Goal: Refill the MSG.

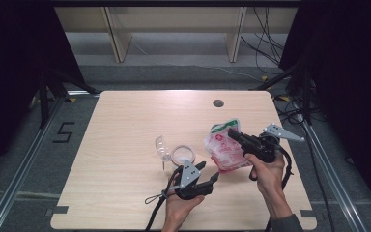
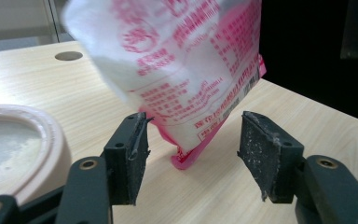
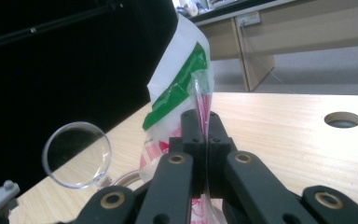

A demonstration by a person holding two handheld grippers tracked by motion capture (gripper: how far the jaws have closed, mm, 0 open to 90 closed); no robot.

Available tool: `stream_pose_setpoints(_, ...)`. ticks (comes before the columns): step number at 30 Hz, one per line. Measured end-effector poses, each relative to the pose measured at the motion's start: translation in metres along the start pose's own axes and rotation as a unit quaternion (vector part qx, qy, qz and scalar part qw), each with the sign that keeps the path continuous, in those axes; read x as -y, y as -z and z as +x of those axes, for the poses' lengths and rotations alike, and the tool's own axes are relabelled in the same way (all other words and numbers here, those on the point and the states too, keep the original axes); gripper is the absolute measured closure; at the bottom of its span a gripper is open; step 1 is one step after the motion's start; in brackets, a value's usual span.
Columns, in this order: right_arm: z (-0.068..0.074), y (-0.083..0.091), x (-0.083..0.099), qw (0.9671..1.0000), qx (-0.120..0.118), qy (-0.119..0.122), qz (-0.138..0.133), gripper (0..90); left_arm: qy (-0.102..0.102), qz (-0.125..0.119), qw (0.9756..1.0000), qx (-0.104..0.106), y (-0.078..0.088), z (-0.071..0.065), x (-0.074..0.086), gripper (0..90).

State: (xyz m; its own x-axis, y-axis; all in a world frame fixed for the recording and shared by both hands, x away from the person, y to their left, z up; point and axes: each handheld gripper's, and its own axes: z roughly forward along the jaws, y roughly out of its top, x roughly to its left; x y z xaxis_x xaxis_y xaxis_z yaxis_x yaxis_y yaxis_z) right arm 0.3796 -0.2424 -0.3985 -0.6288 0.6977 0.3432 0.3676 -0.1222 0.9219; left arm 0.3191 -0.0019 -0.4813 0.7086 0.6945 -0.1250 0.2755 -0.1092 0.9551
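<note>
while the right gripper [image 1: 235, 137] pinches the pink bag [image 1: 226, 151] by its edge above the table [image 1: 125, 125], the left gripper [image 2: 191, 144] waits apart beneath; a thin pinch could slip, dropping it.

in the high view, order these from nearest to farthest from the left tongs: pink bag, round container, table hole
1. Round container, just beyond the left tongs, slightly left.
2. Pink bag, to their right, held by the right tongs; close to call.
3. Table hole, far edge.
</note>
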Motion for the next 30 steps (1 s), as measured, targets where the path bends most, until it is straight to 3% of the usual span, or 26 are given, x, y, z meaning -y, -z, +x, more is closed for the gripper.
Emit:
stream_pose_setpoints(1, 0.001, 0.005, 0.001, 1.0, -0.001, -0.008, 0.001, 90.0, -0.001, 0.004, 1.0, -0.003, 0.004, -0.001, -0.001, 41.7)
stream_pose_setpoints(2, -0.001, 0.007, 0.003, 0.9999, 0.001, 0.01, -0.005, 90.0, -0.003, 0.001, 1.0, -0.004, 0.006, -0.001, -0.001, 41.7)
stream_pose_setpoints(6, -0.002, 0.019, 0.006, 1.0, 0.002, -0.004, -0.002, 90.0, -0.009, -0.006, 0.9999, 0.0, 0.016, -0.002, -0.002, 41.4)
stream_pose_setpoints(8, -0.006, 0.022, 0.008, 1.0, 0.005, 0.006, -0.006, 90.0, -0.03, 0.003, 0.9996, 0.0, 0.019, -0.001, -0.002, 41.2)
stream_pose_setpoints(9, -0.006, 0.025, 0.009, 1.0, 0.002, 0.007, -0.005, 90.0, -0.015, 0.002, 0.9999, -0.003, 0.02, -0.002, -0.001, 41.2)
stream_pose_setpoints(13, -0.007, 0.033, 0.013, 0.9999, 0.004, -0.007, -0.007, 90.0, -0.025, 0.002, 0.9997, 0.006, 0.021, -0.001, 0.003, 41.2)
stream_pose_setpoints(14, -0.009, 0.035, 0.014, 0.9999, 0.007, -0.003, -0.01, 90.0, -0.017, 0.005, 0.9998, 0.001, 0.023, -0.001, 0.003, 41.2)
stream_pose_setpoints(17, -0.013, 0.042, 0.016, 0.9999, 0.016, 0.0, -0.002, 90.0, -0.028, 0.01, 0.9996, 0.003, 0.027, 0.003, 0.005, 41.0)
stream_pose_setpoints(19, -0.015, 0.046, 0.018, 0.9997, 0.02, -0.01, -0.005, 90.0, -0.021, 0.008, 0.9997, 0.0, 0.029, 0.004, 0.006, 40.7)
stream_pose_setpoints(21, -0.02, 0.05, 0.021, 0.9996, 0.026, -0.005, -0.014, 90.0, -0.022, 0.0, 0.9998, -0.002, 0.03, 0.006, 0.007, 39.8)
stream_pose_setpoints(22, -0.022, 0.054, 0.022, 0.9995, 0.028, -0.011, -0.012, 90.0, -0.012, 0.006, 0.9999, -0.007, 0.032, 0.006, 0.007, 39.4)
stream_pose_setpoints(24, -0.027, 0.058, 0.024, 0.9992, 0.036, -0.012, -0.014, 90.0, -0.026, 0.001, 0.9997, -0.002, 0.033, 0.009, 0.005, 39.4)
stream_pose_setpoints(25, -0.029, 0.06, 0.026, 0.999, 0.04, -0.015, -0.015, 90.0, -0.008, 0.0, 0.9999, -0.008, 0.034, 0.007, 0.006, 39.4)
stream_pose_setpoints(27, -0.033, 0.065, 0.029, 0.9985, 0.048, -0.022, -0.014, 90.0, -0.025, -0.005, 0.9997, -0.003, 0.034, 0.01, 0.005, 39.4)
stream_pose_setpoints(30, -0.039, 0.069, 0.033, 0.9975, 0.062, -0.032, -0.012, 90.0, -0.026, 0.0, 0.9997, -0.004, 0.035, 0.011, 0.006, 39.4)
